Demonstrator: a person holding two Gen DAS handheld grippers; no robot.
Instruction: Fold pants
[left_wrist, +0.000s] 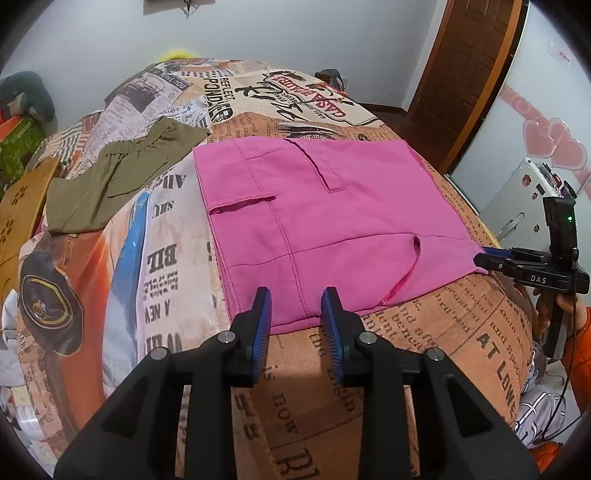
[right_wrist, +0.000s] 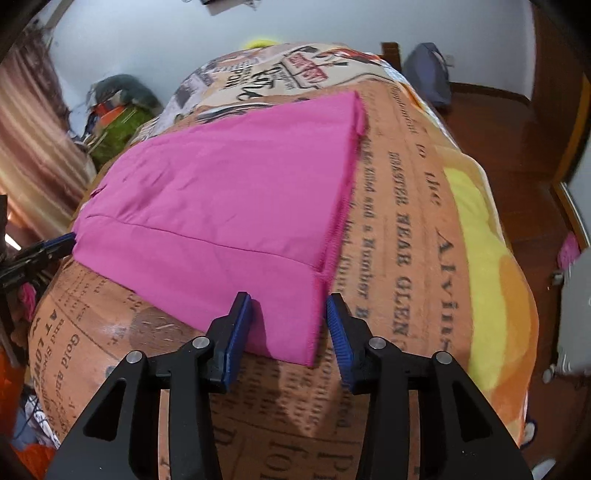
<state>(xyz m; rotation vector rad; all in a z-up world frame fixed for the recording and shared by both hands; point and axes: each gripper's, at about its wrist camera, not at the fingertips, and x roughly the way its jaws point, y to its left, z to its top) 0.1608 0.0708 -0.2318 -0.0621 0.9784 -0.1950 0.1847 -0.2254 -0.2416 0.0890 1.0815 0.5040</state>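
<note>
Pink pants (left_wrist: 314, 218) lie folded and flat on the printed bed cover (left_wrist: 443, 332); they also fill the middle of the right wrist view (right_wrist: 221, 206). My left gripper (left_wrist: 296, 295) is open, its blue-padded fingertips straddling the near hem of the pants. My right gripper (right_wrist: 290, 301) is open, its fingertips on either side of the pants' near corner. The right gripper also shows in the left wrist view (left_wrist: 484, 258), touching the pants' right edge. The left gripper shows at the left edge of the right wrist view (right_wrist: 68, 240).
Olive-green pants (left_wrist: 110, 177) lie on the bed to the left of the pink ones. Clutter and a plush toy (left_wrist: 26, 99) sit beyond the bed's left side. A wooden door (left_wrist: 469, 70) and wooden floor (right_wrist: 517, 129) are at the right.
</note>
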